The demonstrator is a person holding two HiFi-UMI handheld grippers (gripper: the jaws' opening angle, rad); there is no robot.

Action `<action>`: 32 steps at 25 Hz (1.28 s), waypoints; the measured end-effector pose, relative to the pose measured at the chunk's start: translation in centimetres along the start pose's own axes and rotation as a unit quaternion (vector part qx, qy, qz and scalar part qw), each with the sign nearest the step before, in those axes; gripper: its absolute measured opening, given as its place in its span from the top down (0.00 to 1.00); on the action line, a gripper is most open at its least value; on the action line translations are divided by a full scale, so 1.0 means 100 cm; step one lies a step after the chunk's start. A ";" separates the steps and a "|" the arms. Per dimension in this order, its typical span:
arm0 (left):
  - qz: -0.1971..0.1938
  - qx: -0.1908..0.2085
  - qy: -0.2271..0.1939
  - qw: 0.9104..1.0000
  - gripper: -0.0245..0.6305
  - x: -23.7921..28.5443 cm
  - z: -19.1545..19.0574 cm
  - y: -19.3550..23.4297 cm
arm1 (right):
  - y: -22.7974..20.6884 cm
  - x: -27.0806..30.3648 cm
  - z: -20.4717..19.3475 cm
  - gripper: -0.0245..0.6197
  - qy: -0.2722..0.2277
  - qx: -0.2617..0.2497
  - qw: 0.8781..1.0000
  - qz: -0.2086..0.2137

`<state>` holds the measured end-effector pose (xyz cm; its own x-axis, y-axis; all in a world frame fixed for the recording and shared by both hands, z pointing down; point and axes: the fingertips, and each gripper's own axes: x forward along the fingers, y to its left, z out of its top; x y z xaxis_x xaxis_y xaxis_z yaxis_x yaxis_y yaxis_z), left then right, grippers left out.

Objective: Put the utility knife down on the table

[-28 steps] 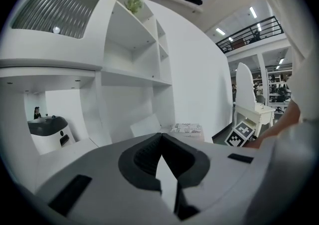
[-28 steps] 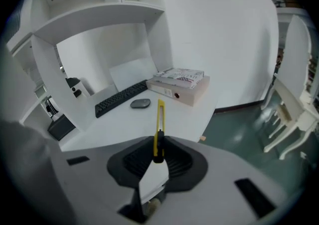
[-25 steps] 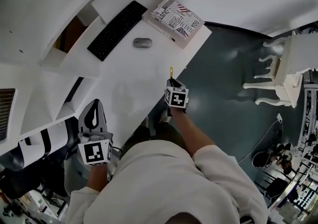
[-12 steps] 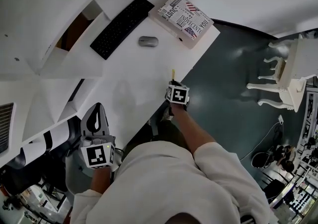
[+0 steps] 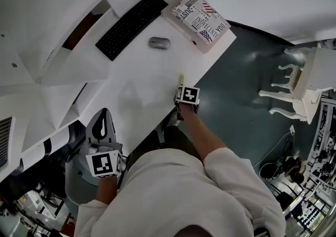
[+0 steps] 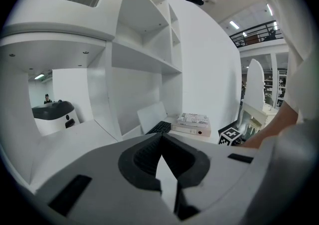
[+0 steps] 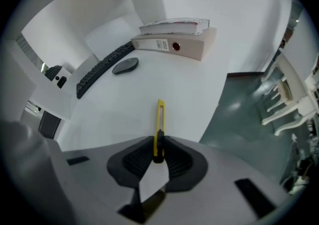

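Note:
A slim yellow utility knife [image 7: 159,121] sticks out forward from my right gripper [image 7: 158,153], whose pads are shut on its rear end. In the head view the knife [image 5: 181,79] hangs low over the white table [image 5: 131,94], close to its right edge, with the right gripper [image 5: 181,88] pointing steeply down behind it. Whether the knife's tip touches the tabletop I cannot tell. My left gripper [image 5: 102,117] is at the lower left by the table's near corner, shut and holding nothing; its own view shows the pads meeting at the tips [image 6: 161,137].
At the table's far end lie a black keyboard [image 5: 131,24], a grey mouse [image 5: 159,43] and a printed box-like book [image 5: 202,19]. White shelving [image 6: 144,54] stands to the left. Dark floor and a white chair [image 5: 296,81] lie past the table's right edge.
My right gripper has sunk toward the tabletop with the knife and tipped more steeply down. The left gripper has dropped a little.

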<state>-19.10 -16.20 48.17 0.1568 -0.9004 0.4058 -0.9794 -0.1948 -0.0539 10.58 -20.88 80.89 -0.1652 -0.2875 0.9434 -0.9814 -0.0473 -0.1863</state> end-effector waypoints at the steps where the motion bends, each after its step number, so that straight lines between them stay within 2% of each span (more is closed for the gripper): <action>1: 0.000 -0.002 0.000 1.000 0.96 0.001 -0.002 0.000 | -0.001 0.002 0.000 0.85 0.005 0.000 1.000 -0.001; 10: 0.005 -0.008 0.003 1.000 0.96 -0.003 -0.006 -0.001 | -0.002 0.005 -0.003 0.85 0.023 0.002 1.000 0.006; 32: 0.012 -0.015 0.008 1.000 0.96 -0.016 -0.013 -0.003 | -0.001 0.004 -0.004 0.84 0.017 0.005 1.000 0.023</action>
<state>-19.24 -14.21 48.74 0.1314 -0.8987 0.4184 -0.9863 -0.1609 -0.0359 10.54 -20.60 81.43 -0.2137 -0.2570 0.9425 -0.9717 -0.0435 -0.2322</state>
